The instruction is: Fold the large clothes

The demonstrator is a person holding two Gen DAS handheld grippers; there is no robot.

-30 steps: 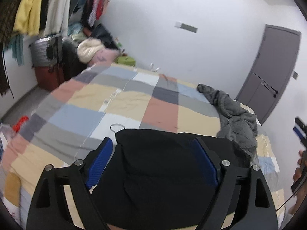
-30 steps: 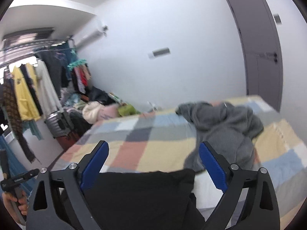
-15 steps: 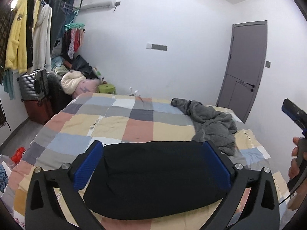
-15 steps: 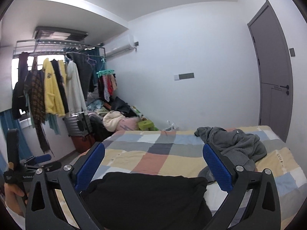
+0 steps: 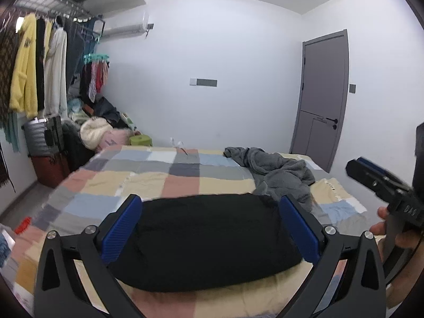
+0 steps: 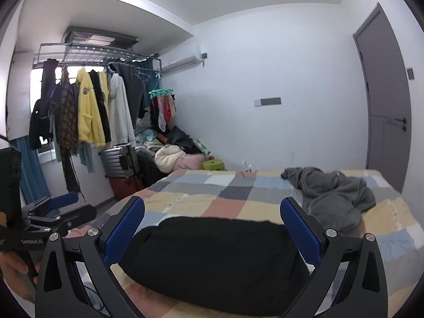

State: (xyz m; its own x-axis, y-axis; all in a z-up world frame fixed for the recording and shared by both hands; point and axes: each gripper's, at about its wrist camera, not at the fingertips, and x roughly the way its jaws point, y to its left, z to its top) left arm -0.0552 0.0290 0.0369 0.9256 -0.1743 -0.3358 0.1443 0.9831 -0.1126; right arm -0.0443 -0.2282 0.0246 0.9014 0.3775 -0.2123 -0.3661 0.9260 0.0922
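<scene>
Left gripper (image 5: pixel 209 228) nearest in its own view: jaws wide apart, just been opening, nothing pinched; black bundle seen through the gap but pads clear of it. Right gripper (image 6: pixel 212 230) likewise spread wide, nothing gripped.

Just beyond both: folded black garment (image 5: pixel 204 241), a compact dark slab lying flat on the near part of the patchwork bedspread (image 5: pixel 180 182). Looks done; edges tucked, no loose sleeve showing.

Further back, toward the right side of the bed: grey garment (image 6: pixel 331 193), crumpled in a heap, unfolded, well apart from the black one.

Beyond the bed: clothes rack (image 6: pixel 87 106) with hanging coats, suitcase (image 6: pixel 119 161) under it, grey door (image 5: pixel 320 98) on the far wall.

Step, as judged: release after finishing the black piece, between items. Next probably the grey heap. Calls for reaching past the black bundle without dragging it, finding two real corners or shoulder seams in the pile rather than a random bunch, then lifting and spreading flat on free bedspread. Risk: thick fleece-like fabric, likely bulky, may slip from a shallow pinch.
</scene>
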